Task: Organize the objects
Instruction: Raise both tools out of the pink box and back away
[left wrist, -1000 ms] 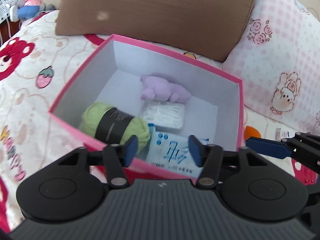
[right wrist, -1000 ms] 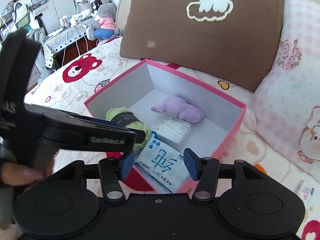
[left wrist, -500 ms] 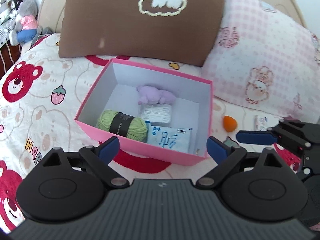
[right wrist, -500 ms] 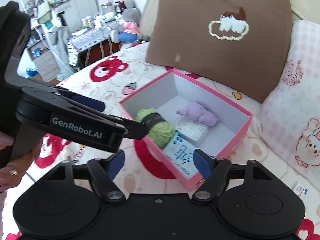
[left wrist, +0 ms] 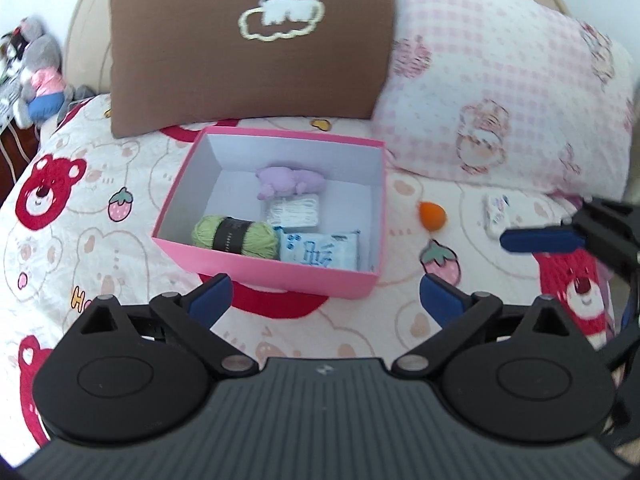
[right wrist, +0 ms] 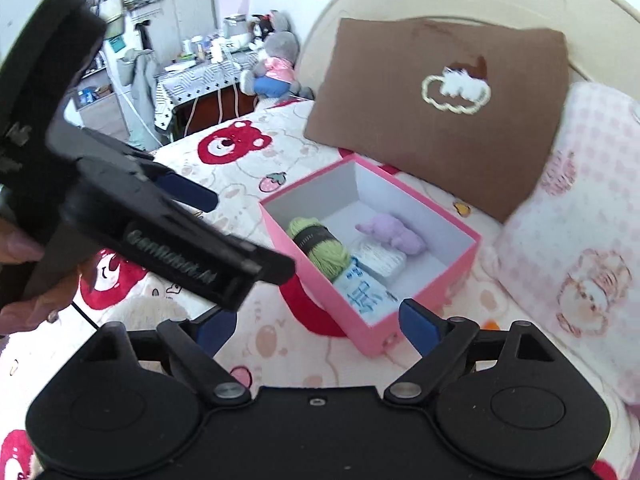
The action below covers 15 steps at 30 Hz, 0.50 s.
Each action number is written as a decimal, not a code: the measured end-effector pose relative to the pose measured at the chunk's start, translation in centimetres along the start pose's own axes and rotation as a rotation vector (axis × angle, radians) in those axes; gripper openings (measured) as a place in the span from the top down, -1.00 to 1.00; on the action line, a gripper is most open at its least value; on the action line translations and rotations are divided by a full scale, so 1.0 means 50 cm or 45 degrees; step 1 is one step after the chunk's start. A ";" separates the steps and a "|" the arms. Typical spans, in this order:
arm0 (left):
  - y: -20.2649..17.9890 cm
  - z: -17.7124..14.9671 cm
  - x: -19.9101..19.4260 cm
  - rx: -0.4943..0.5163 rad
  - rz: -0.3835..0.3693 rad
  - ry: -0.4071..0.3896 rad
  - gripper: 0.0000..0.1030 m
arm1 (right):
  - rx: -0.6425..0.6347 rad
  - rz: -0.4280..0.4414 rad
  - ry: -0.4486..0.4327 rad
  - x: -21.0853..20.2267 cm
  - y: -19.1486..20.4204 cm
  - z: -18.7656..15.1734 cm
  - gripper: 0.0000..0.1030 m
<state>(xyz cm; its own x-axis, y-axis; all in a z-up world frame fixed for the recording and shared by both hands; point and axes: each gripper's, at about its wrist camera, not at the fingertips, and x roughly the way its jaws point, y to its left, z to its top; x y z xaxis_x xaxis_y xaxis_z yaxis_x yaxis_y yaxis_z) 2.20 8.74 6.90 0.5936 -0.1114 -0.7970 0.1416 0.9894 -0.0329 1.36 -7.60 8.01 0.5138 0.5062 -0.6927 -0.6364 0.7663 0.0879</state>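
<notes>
An open pink box (left wrist: 280, 276) sits on the bed and holds a green yarn ball (left wrist: 236, 236), a purple plush (left wrist: 288, 182), a white cotton packet (left wrist: 294, 210) and a blue-white tissue pack (left wrist: 318, 252). My left gripper (left wrist: 324, 298) hovers above and in front of the box, its jaws opening with nothing between them. My right gripper (right wrist: 320, 324) hangs at the near corner of the box (right wrist: 460, 276), its jaws likewise opening and empty. The yarn ball (right wrist: 320, 246) and tissue pack (right wrist: 364, 292) also show in the right wrist view.
An orange ball (left wrist: 432, 215) and a small white packet (left wrist: 496, 210) lie on the bedspread right of the box. A brown cushion (left wrist: 248, 52) and a pink pillow (left wrist: 500, 100) stand behind it. A cluttered desk (right wrist: 200, 76) with a grey plush stands beside the bed.
Both grippers have pulled back and up from the box, which now looks smaller and farther. Their jaws have spread from half-closed to wide. The box contents stay put.
</notes>
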 end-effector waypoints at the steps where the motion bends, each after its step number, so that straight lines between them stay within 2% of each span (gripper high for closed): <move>1: -0.009 -0.004 -0.005 0.014 -0.006 0.008 -0.97 | 0.006 -0.004 -0.001 -0.011 -0.004 -0.005 -0.77; 7: -0.053 -0.020 -0.026 0.057 -0.054 0.028 -0.99 | -0.024 -0.045 -0.019 -0.069 -0.020 -0.046 -0.81; 12: -0.100 -0.037 -0.039 0.162 0.044 0.010 -0.99 | -0.033 -0.061 -0.044 -0.109 -0.040 -0.080 -0.81; 15: -0.127 -0.047 -0.041 0.184 0.057 -0.011 -0.99 | -0.032 -0.066 -0.059 -0.127 -0.050 -0.102 -0.81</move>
<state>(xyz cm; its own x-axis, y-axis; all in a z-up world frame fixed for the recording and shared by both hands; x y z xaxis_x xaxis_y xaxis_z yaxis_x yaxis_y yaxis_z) -1.78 2.92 7.34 0.6085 -0.0690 -0.7906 0.2269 0.9698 0.0899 -3.27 -14.75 8.54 0.5724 0.4844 -0.6616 -0.6221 0.7822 0.0345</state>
